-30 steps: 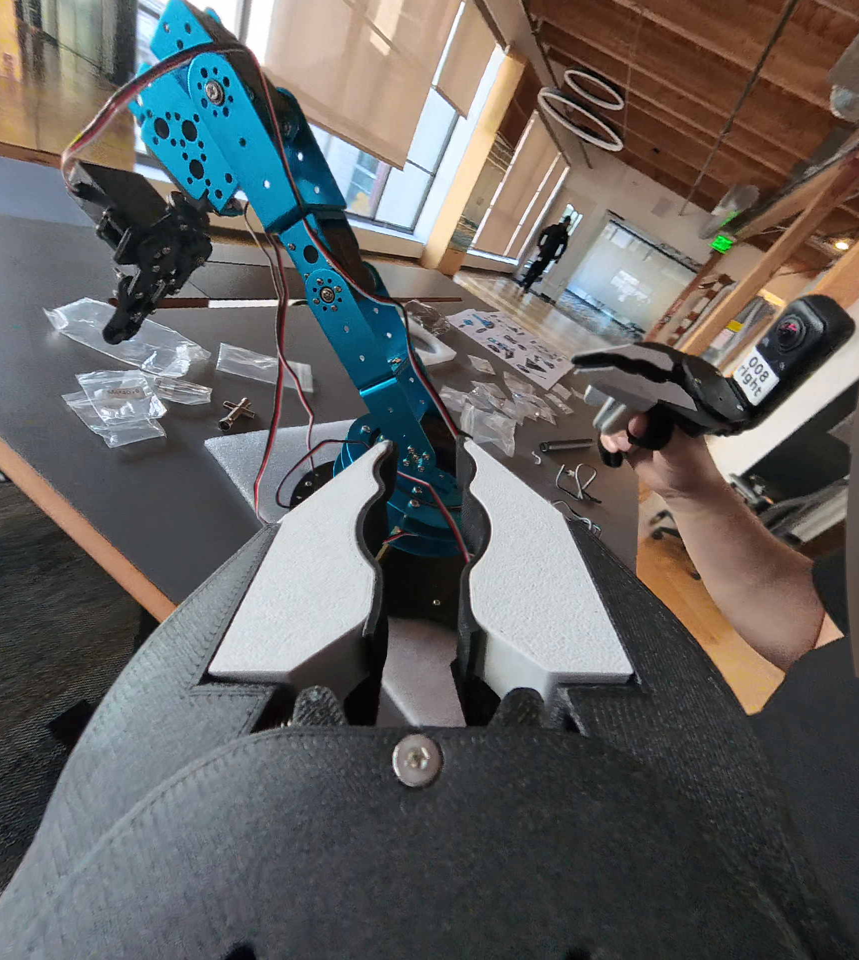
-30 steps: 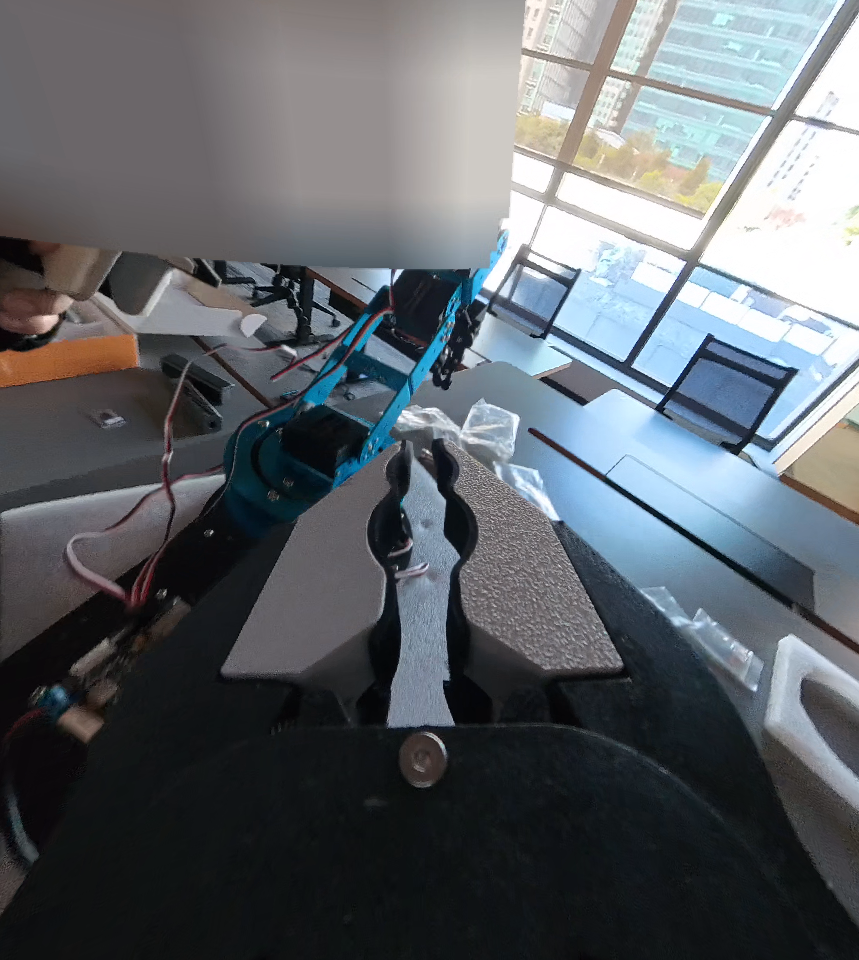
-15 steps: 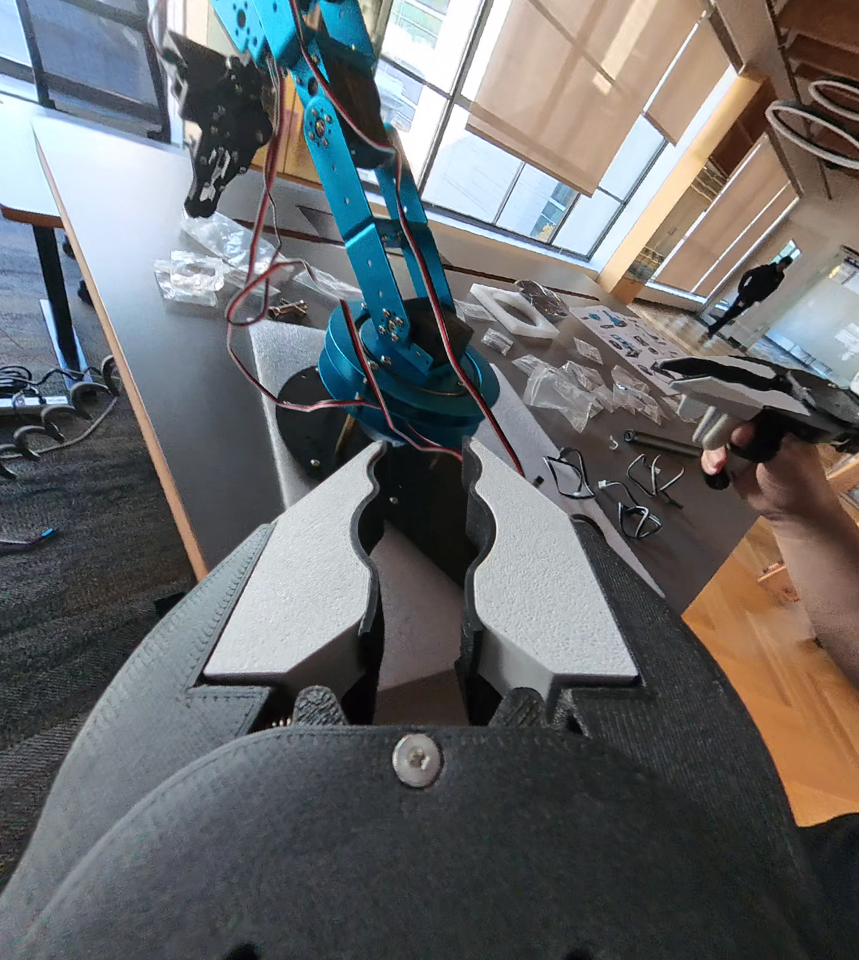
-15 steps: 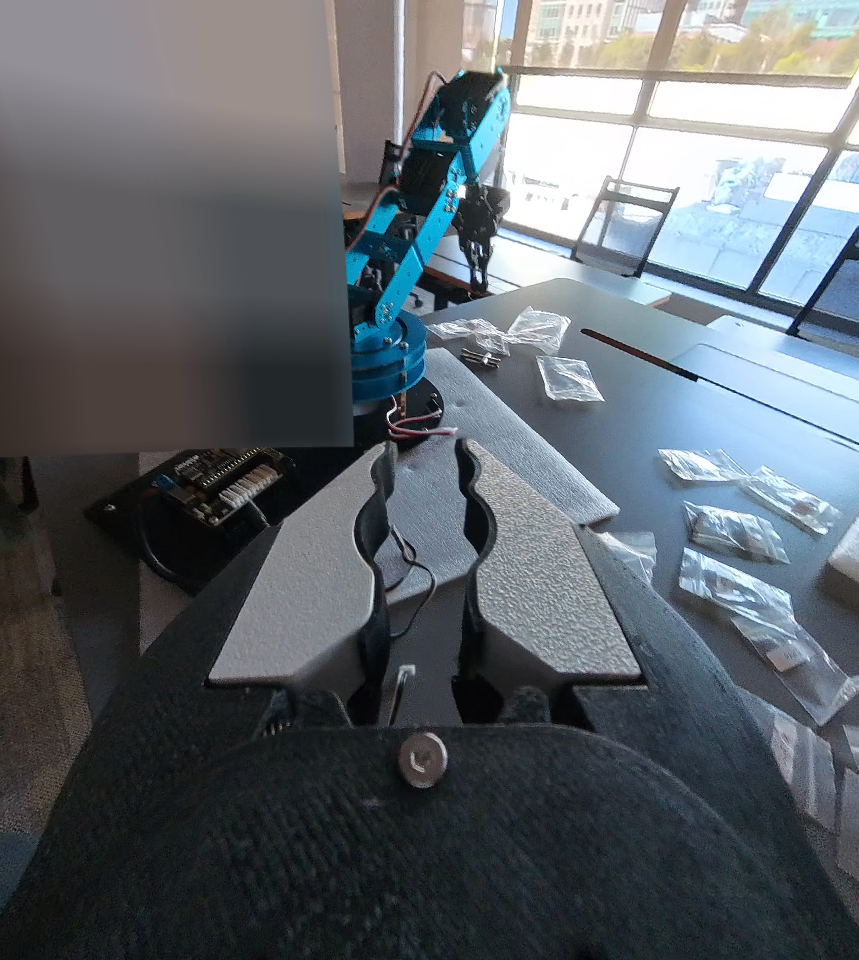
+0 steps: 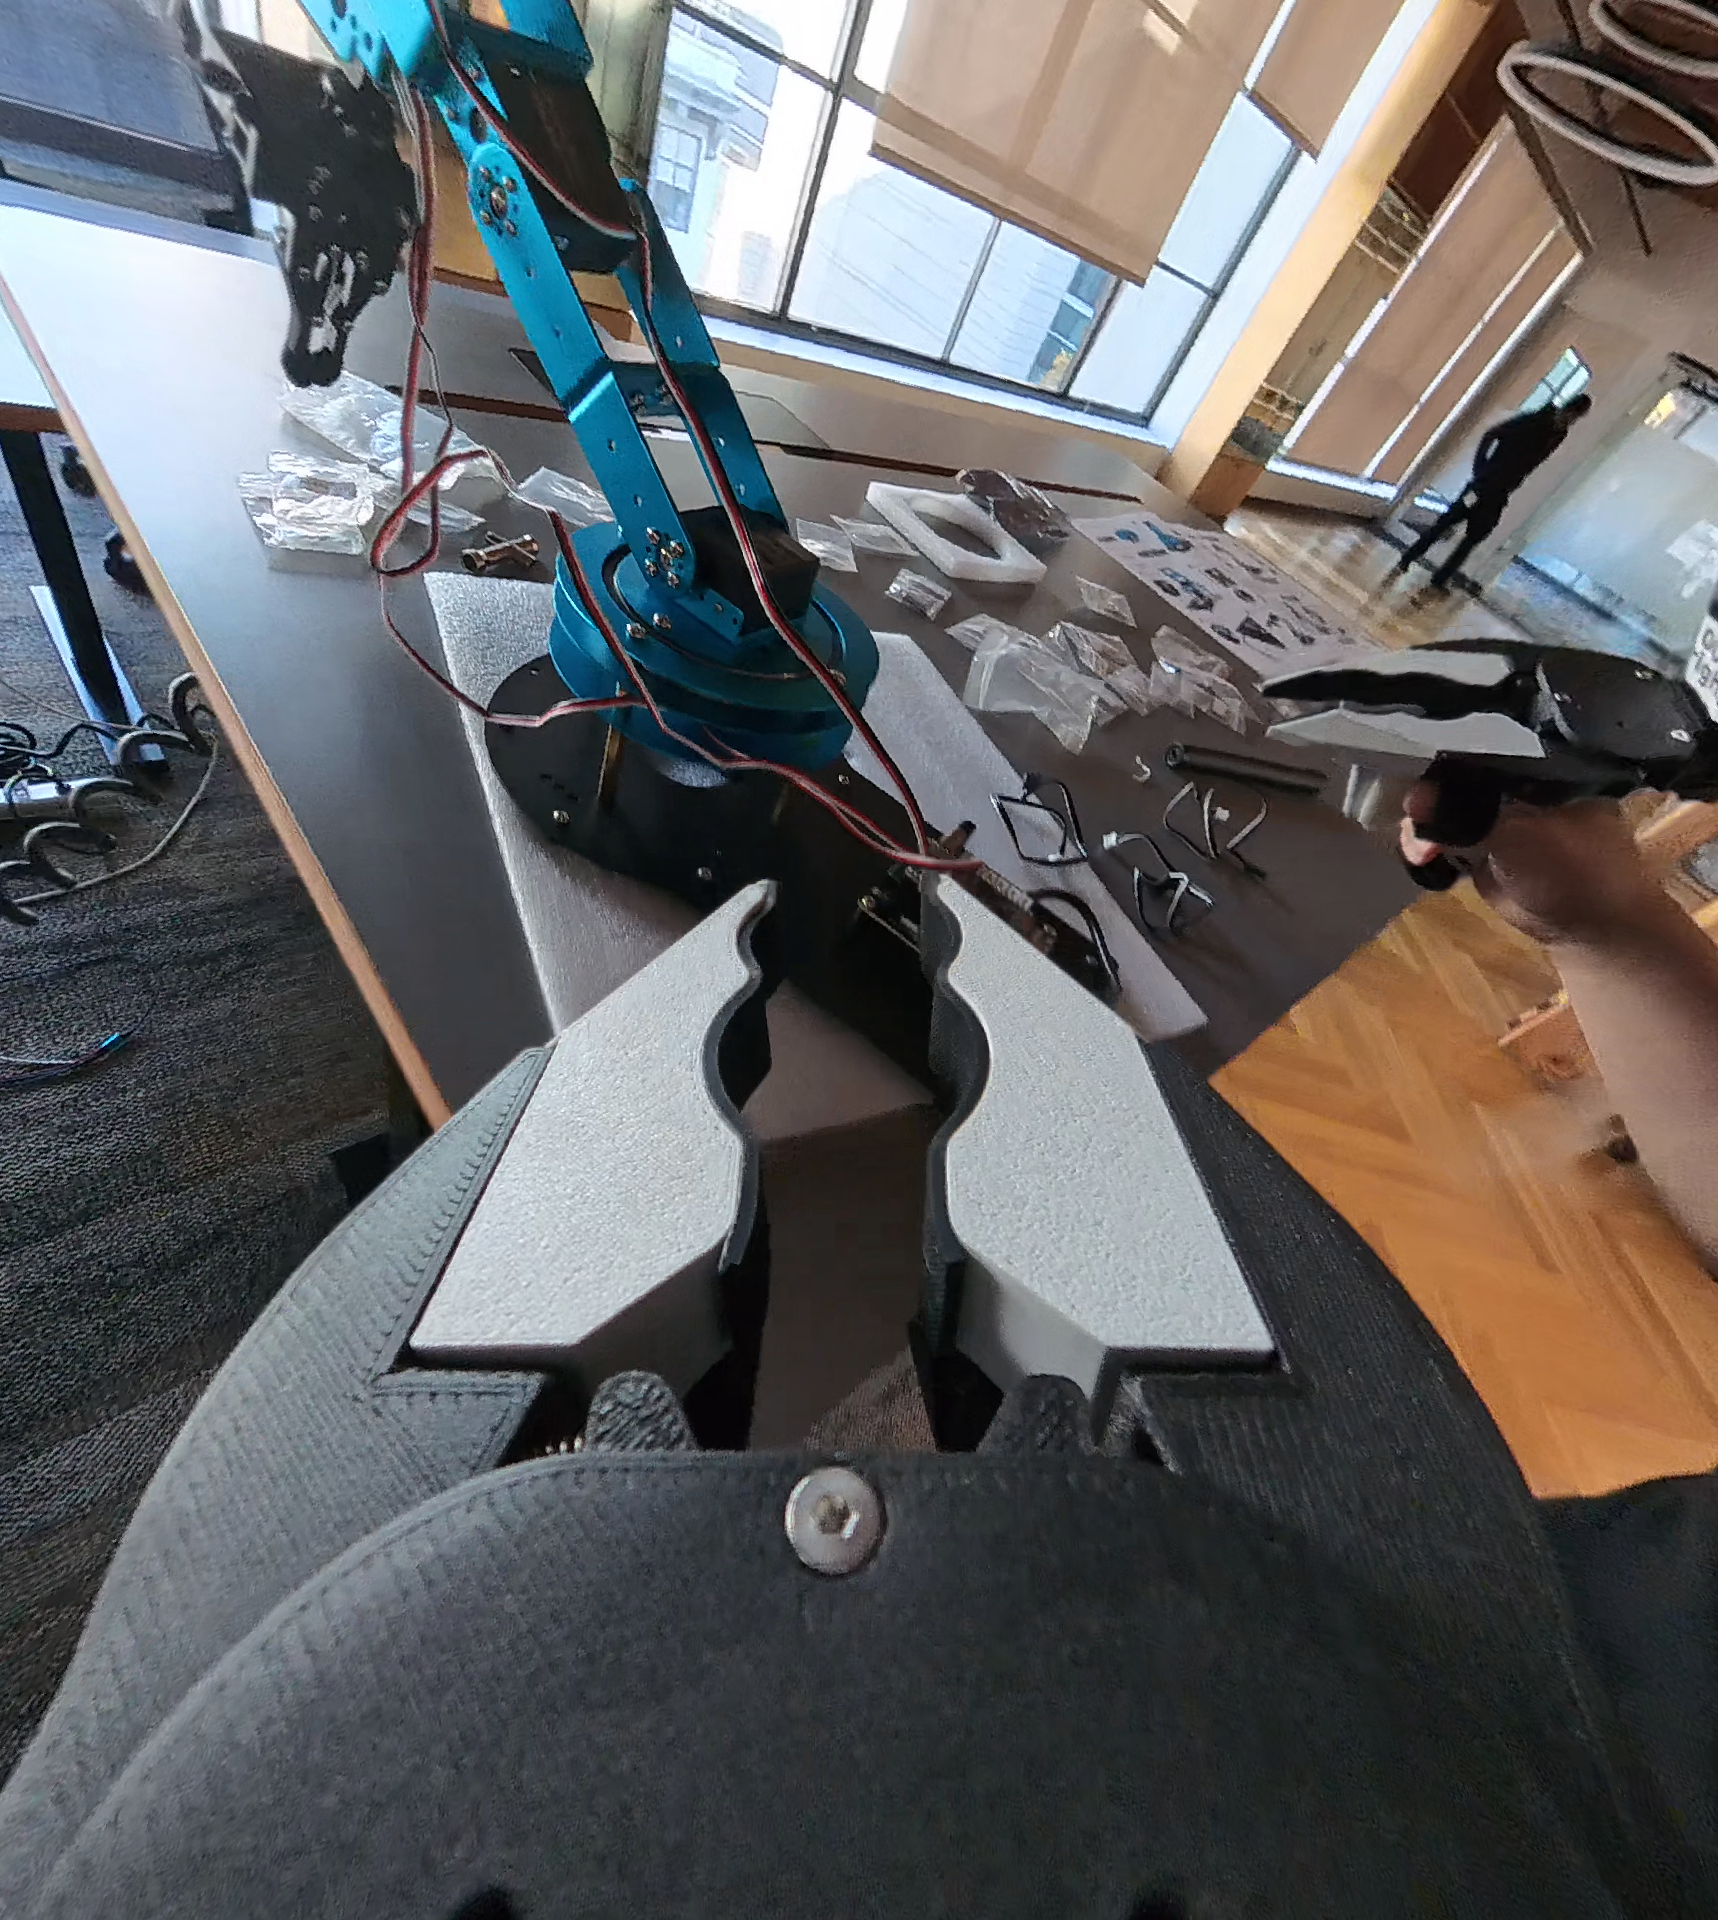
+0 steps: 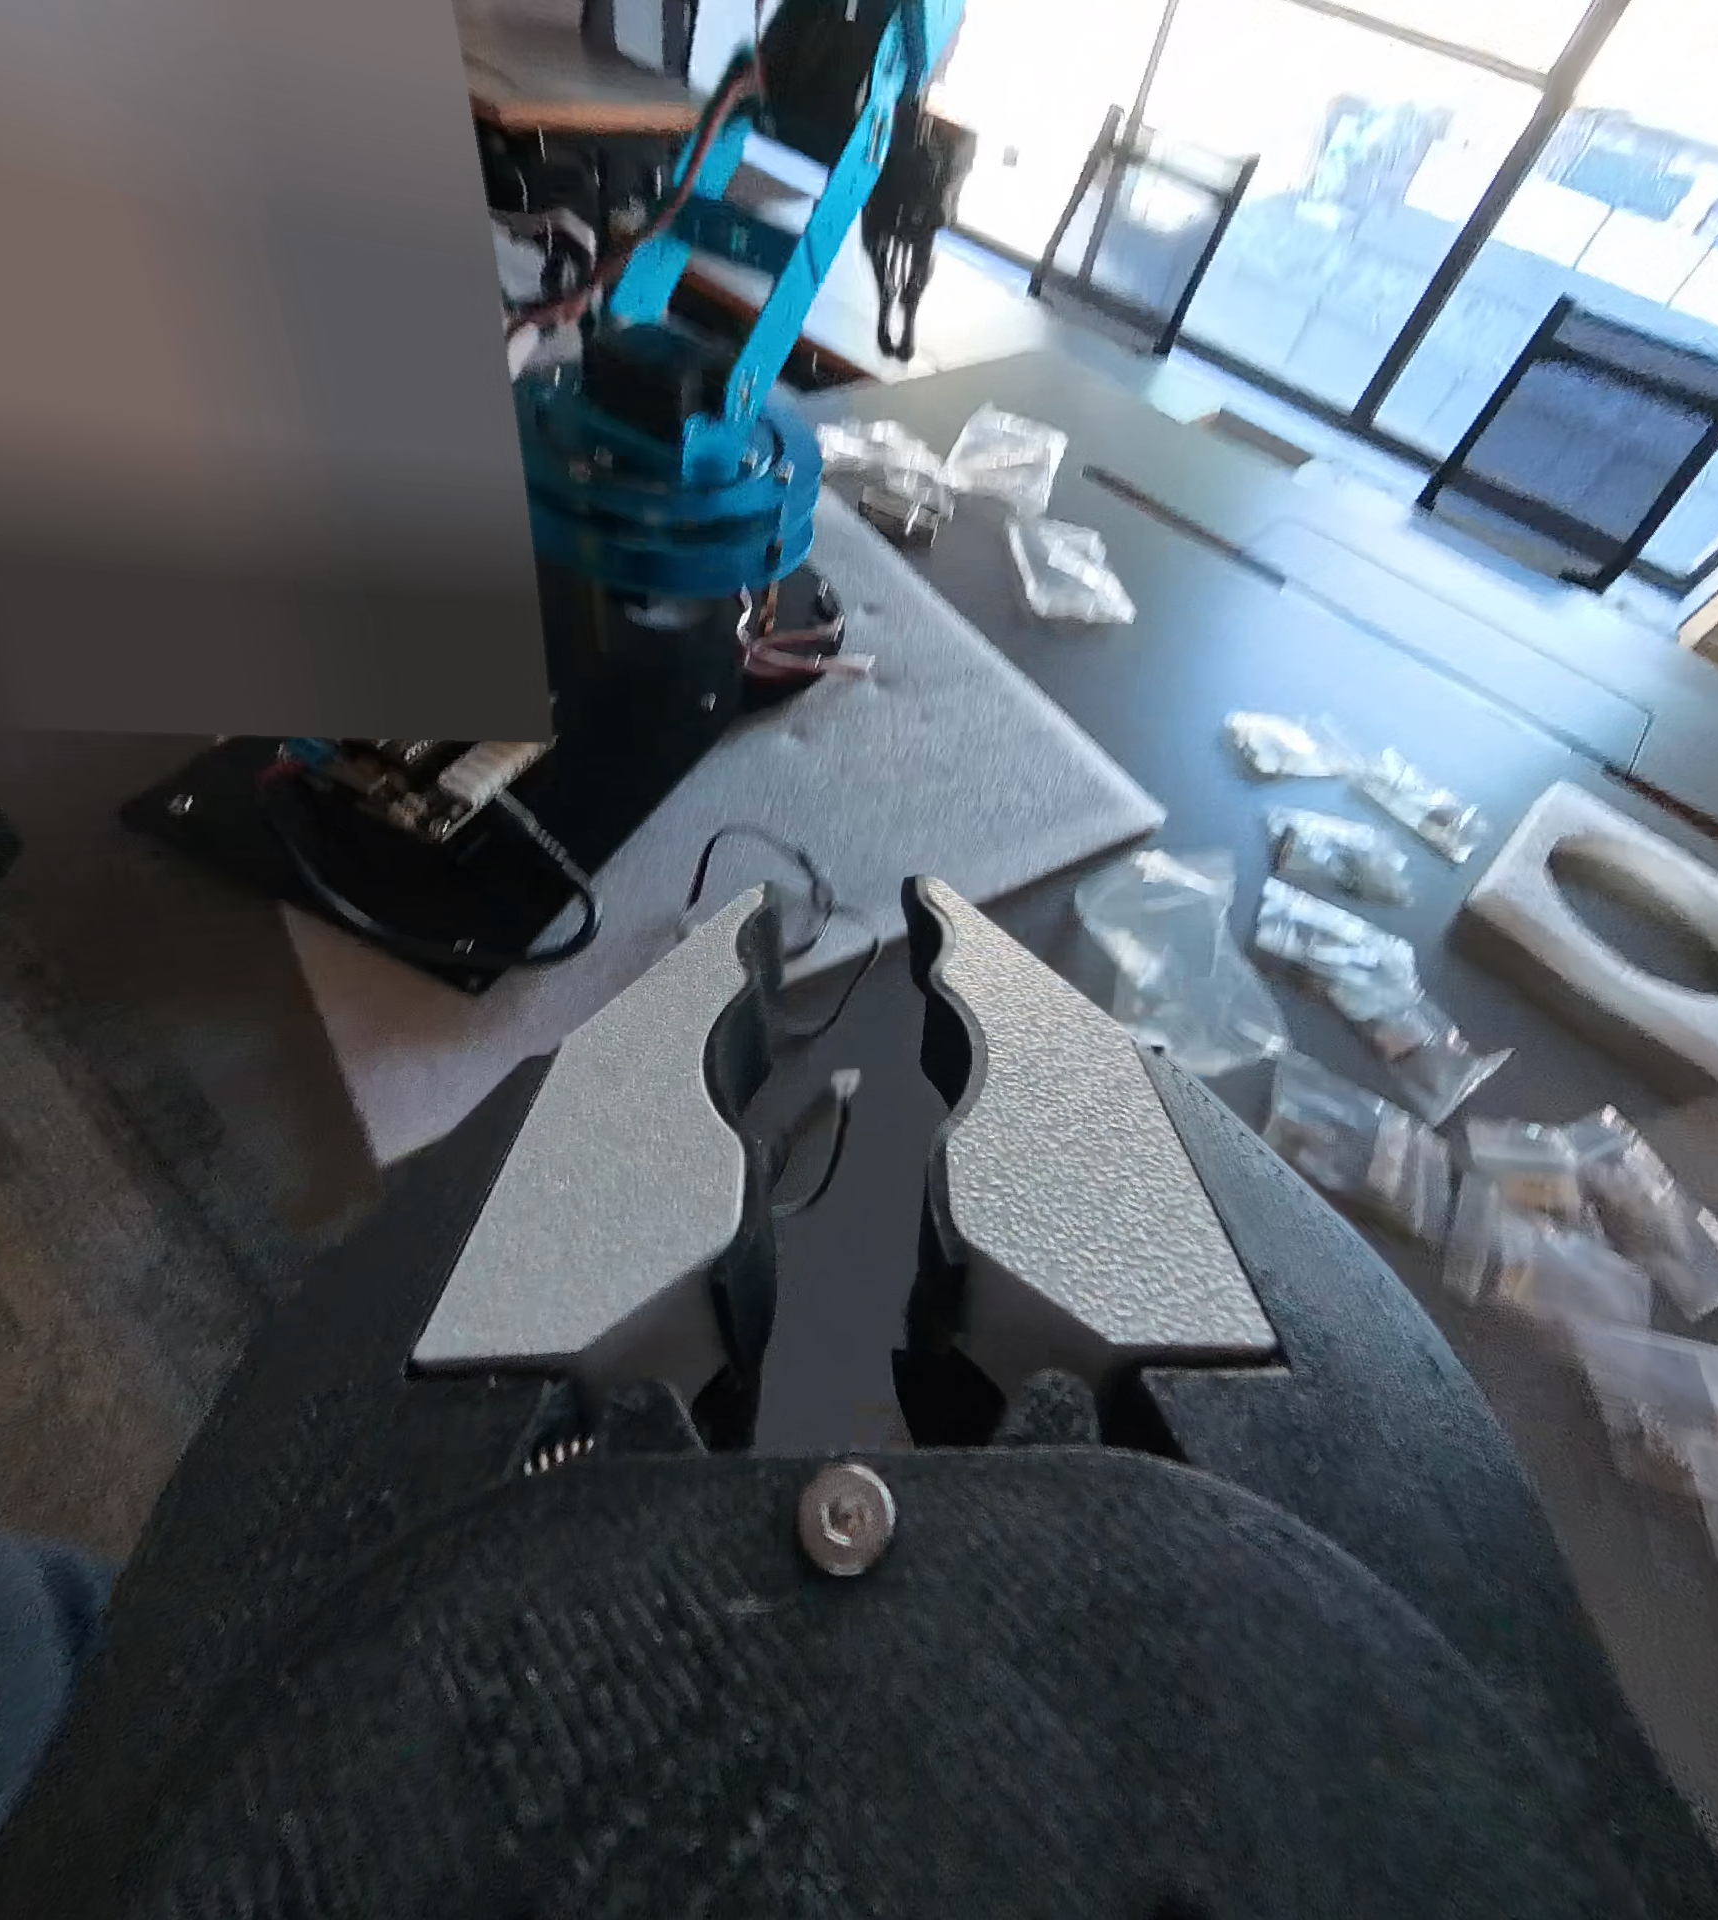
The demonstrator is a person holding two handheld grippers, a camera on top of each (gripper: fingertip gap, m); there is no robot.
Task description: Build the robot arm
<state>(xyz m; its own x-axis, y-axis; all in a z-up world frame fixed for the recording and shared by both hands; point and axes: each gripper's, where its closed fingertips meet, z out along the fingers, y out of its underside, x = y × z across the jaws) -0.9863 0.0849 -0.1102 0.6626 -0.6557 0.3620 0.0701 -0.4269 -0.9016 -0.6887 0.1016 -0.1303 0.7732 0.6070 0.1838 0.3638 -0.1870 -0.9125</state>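
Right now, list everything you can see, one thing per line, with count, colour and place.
small robot arm: one, blue with black claw, standing on a round black base on the foam sheet
foam sheet: one, grey-white, at the table's near edge
circuit board: one, black plate, beside the arm's base
servo wires: several, red and black, hanging off the arm
plastic parts bags: many, clear, scattered on the table
foam block: one, white with oval cut-out, far right of the table
cable loops: a few, black, by the sheet's edge
printed sheet: one, white, far side
table: one, dark top
left gripper: open, empty, near the base
right gripper: open, empty, above a loose wire
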